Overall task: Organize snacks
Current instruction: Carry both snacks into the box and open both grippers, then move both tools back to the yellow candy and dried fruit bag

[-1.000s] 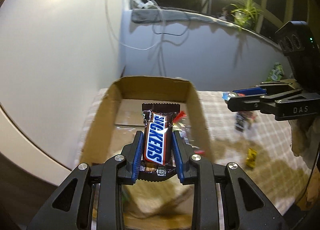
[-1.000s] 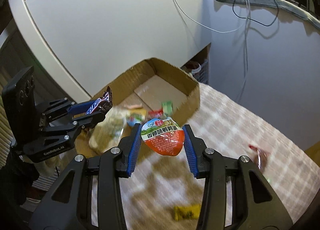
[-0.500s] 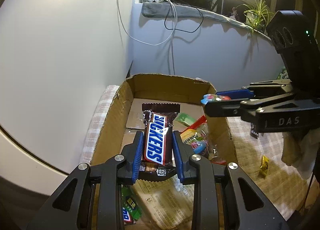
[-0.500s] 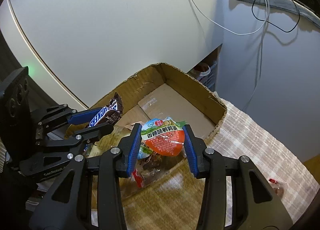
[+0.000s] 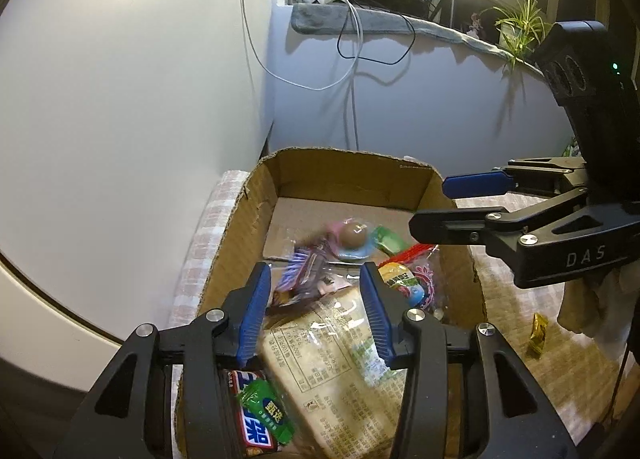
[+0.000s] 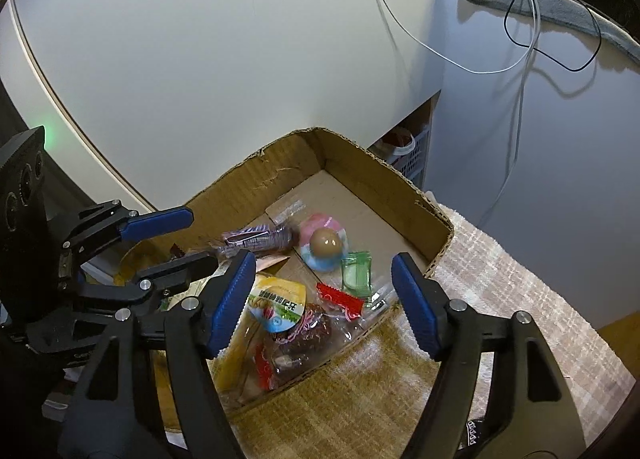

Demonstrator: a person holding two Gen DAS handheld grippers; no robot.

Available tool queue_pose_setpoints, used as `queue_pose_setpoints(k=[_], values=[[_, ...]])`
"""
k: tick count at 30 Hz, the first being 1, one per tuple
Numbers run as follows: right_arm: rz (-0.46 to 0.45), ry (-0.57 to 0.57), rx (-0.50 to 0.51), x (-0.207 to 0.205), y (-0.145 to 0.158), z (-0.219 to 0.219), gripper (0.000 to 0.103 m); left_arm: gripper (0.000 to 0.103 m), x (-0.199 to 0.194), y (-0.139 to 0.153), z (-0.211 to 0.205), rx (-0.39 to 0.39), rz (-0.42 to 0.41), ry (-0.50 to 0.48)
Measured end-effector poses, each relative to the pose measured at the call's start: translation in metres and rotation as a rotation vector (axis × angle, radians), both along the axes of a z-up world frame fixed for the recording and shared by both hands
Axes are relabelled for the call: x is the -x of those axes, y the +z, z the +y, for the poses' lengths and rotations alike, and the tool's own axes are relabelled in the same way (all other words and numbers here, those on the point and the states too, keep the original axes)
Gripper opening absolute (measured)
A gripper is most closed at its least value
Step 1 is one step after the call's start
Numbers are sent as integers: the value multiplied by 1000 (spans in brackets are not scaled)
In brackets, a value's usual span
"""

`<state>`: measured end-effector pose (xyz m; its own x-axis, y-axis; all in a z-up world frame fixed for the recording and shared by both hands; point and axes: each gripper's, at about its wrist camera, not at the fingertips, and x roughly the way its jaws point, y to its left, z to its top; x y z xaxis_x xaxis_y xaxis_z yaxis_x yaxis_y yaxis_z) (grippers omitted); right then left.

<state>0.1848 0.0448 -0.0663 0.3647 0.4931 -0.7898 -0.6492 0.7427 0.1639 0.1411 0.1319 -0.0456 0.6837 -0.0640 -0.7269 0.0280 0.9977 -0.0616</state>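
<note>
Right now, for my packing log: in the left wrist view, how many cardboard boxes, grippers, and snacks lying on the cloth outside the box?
Cardboard box: 1
Grippers: 2, left gripper and right gripper, jaws opening, nothing held between them
Snacks on the cloth outside the box: 1, yellow candy
Total: 4

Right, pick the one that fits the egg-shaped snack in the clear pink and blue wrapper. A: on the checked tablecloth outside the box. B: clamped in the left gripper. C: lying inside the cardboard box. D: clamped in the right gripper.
C: the egg-shaped snack lies on the floor of the cardboard box, beyond the fingertips of the right gripper, whose jaws are opening with nothing between them.
</note>
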Motion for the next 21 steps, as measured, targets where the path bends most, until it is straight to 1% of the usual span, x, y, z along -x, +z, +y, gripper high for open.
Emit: queue_pose_setpoints(k=[1,3,4,9,13,16,21], values=[[-2,-1,3,0,1,-1,75,45,0,0,0,0,0,0],[-7,-6,8,0,2,-3,81,45,1,2,0,-3,-3,0],[-11,-12,10,1,2,-6,82,45,2,2,1,-4,-4,0],[-8,-43,14,1,5,-20,83,45,4,5,1,-5,-13,3],[-9,-87,-11,3,9,-38,83,45,8,8,-4,-5,-21,-3],[-38,-121,-26,7,15,-54,83,45,11,11,-10,-4,-31,-11],[-113,-144,-18,21,26,-77,83,45,21,19,-25,17,-56,-39]])
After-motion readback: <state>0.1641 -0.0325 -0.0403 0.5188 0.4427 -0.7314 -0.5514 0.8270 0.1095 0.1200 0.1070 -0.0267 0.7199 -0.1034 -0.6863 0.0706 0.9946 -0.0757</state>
